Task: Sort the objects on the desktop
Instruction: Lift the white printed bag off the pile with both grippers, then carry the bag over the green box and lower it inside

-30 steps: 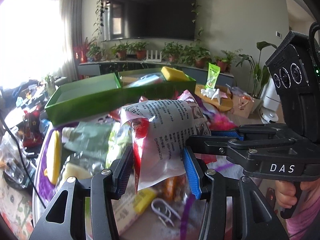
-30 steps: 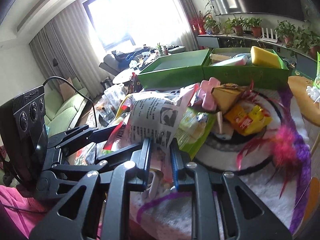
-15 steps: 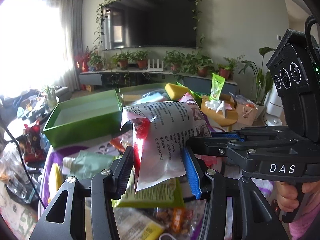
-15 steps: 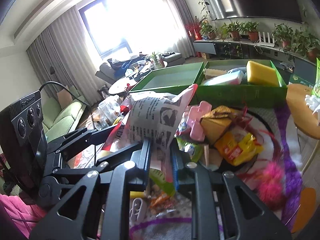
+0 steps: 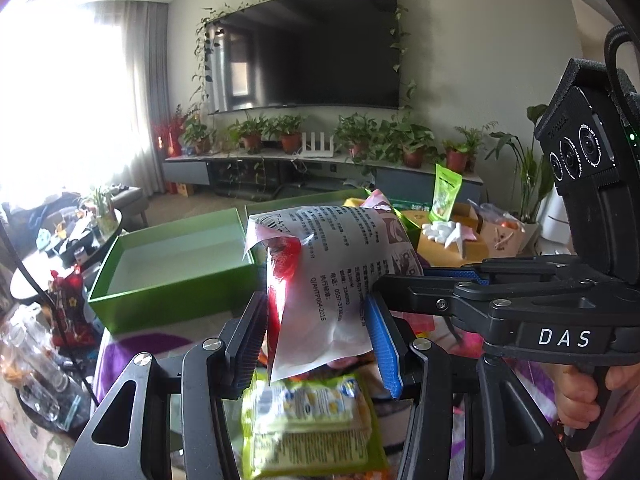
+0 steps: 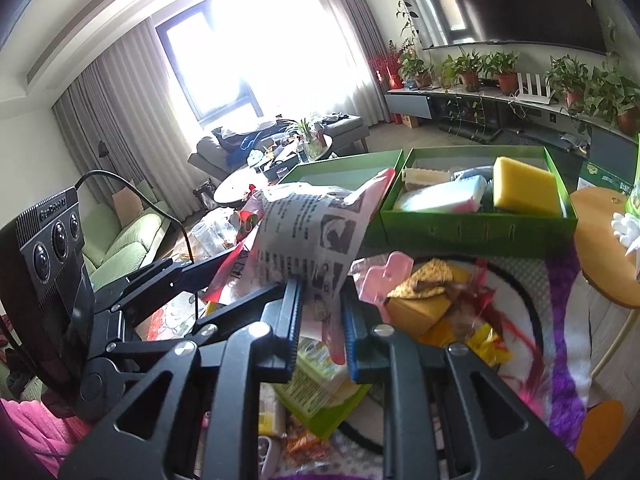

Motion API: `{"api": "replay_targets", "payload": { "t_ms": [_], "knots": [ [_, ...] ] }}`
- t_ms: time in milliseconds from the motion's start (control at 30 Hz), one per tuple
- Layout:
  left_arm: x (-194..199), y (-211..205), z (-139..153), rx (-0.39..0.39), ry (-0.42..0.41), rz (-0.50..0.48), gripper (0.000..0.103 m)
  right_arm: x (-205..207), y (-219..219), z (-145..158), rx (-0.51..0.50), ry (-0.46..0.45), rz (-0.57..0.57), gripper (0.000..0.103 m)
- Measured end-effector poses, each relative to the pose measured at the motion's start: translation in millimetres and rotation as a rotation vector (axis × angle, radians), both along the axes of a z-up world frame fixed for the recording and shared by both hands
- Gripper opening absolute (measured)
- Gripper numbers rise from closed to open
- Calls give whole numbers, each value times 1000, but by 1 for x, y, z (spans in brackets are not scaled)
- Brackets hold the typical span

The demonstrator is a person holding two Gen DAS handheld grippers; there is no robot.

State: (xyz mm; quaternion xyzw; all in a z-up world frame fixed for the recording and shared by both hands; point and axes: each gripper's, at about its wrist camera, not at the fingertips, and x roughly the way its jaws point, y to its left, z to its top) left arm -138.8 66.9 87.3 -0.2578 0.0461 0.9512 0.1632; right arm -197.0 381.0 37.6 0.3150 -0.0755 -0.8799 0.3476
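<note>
Left wrist view: your left claw (image 5: pixel 320 344) brackets a printed white-and-red snack packet (image 5: pixel 336 276), its black and blue pads set wide on either side; the packet hangs between them, touching the blue pad, contact with the black one unclear. Your right claw (image 6: pixel 322 322) pinches the same packet (image 6: pixel 312 240) at its lower edge, pads narrow and pressed on the foil, lifting it clear of the desk (image 6: pixel 560 320) clutter. Containers: two green boxes sit side by side at the far edge. The left green box (image 5: pixel 168 268) shows a pale bare floor, nothing visible inside. The right green box (image 6: pixel 476 216) holds a yellow sponge (image 6: pixel 524 186) at its right end, a white-and-pink wrapped pack (image 6: pixel 440 196) lying beside it, and a cream block (image 6: pixel 424 176) toward the back left corner. Packet hangs in front of the seam between the two boxes, above neither floor as far as you can tell. Below the claws: a green-yellow biscuit pack (image 5: pixel 308 424), a pink clip (image 6: pixel 384 276), a yellow carton (image 6: pixel 420 304), red feathers, all loose on the purple-and-white cloth.
</note>
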Motion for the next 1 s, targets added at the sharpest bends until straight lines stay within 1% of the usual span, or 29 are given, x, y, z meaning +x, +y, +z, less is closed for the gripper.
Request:
{"api": "replay_targets", "payload": {
  "t_ms": [200, 367, 733, 1000],
  "knots": [
    [-21, 2, 4, -10, 13, 10, 50, -21, -1, 8, -1, -1, -1, 19],
    [-45, 0, 7, 8, -5, 6, 50, -43, -2, 12, 6, -10, -4, 19],
    [-100, 7, 13, -13, -20, -7, 50, -99, 0, 18, -14, -49, -22, 20],
    [-134, 10, 19, -18, -18, 7, 50, -134, -3, 24, -16, -59, -20, 21]
  ]
}}
